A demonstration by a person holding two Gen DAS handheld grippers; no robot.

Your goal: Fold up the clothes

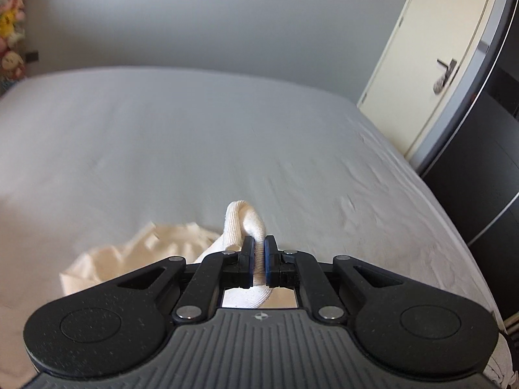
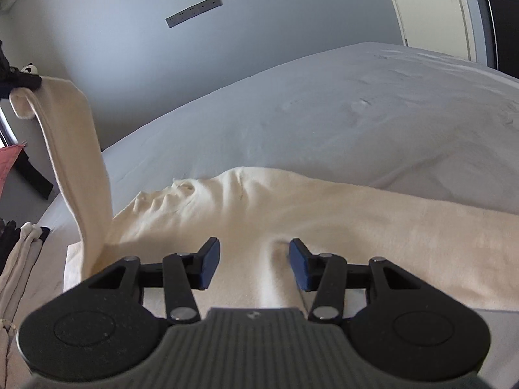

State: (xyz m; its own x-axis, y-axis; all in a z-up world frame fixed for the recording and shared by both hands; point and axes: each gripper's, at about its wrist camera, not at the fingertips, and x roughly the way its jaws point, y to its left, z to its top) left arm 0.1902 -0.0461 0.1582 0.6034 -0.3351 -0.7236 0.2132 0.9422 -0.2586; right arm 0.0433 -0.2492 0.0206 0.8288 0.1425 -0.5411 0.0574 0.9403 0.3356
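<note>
Cuff (image 1: pixel 241 223) pinched in left claw (image 1: pixel 258 264) (raised) | right claw (image 2: pixel 253 264) spread over garment (image 2: pixel 324 220) | bed (image 1: pixel 194 129) beyond.

Bed (image 1: pixel 194 136): I see grey sheet, centre.
Door (image 1: pixel 421 64): cream, at two o'clock, handle (image 1: pixel 446 66) dark.
Plush toys (image 1: pixel 11 26): stacked at ten o'clock.
Wall strip (image 2: pixel 193 11): grey, near twelve o'clock.

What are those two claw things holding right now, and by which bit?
The left gripper pinches the cream garment's ribbed cuff, lifting that sleeve off the bed. The right gripper is open over the garment, holding nothing.
</note>
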